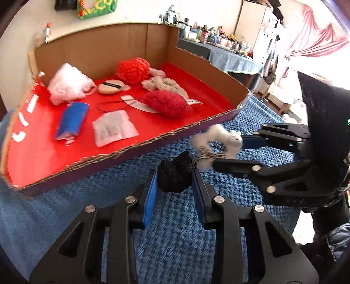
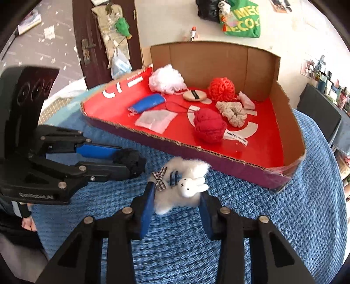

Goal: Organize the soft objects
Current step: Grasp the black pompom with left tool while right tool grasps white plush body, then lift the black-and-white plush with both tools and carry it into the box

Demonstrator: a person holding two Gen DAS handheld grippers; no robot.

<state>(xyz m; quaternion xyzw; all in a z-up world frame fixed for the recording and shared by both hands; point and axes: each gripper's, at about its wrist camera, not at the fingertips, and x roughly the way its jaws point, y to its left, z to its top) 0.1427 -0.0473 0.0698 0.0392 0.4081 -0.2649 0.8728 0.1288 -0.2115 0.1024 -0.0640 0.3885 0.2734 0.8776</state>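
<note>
A blue knitted blanket (image 2: pixel 251 218) covers the work surface in a cluttered room with a dark door at 11 o'clock in the right wrist view. A green bag (image 2: pixel 242 19) hangs on the wall at 1 o'clock; its white lettering reads partly "MEC" over "ECO".

Cardboard tray (image 2: pixel 291 113), red floor with white printing, sits on the blanket at 12 o'clock of both grippers. Inside it: white mesh puff (image 2: pixel 166 79) at the rear left, orange-red crochet ball (image 2: pixel 221 88) at the rear, beige knitted scrunchie (image 2: pixel 231 111) to its right, dark red crochet ball (image 2: pixel 209 125) near the front with a tag reading "miffy", blue pouch (image 2: pixel 148 102), clear plastic packet (image 2: pixel 156 119), round powder puff (image 2: pixel 193 95).

Left gripper (image 1: pixel 175 177): blue pads clamped on a black knitted pom-pom (image 1: pixel 175 172), just in front of the tray's near edge. Its housing reads "GenRobot.AI" in the right wrist view.

Right gripper (image 2: pixel 177 196): pads pressed on a white fluffy scrunchie (image 2: pixel 186 174) that carries a small rabbit figure (image 2: pixel 192 187) and a checked bow (image 2: pixel 160 179), at 3 o'clock of the pom-pom, over the blanket.
</note>
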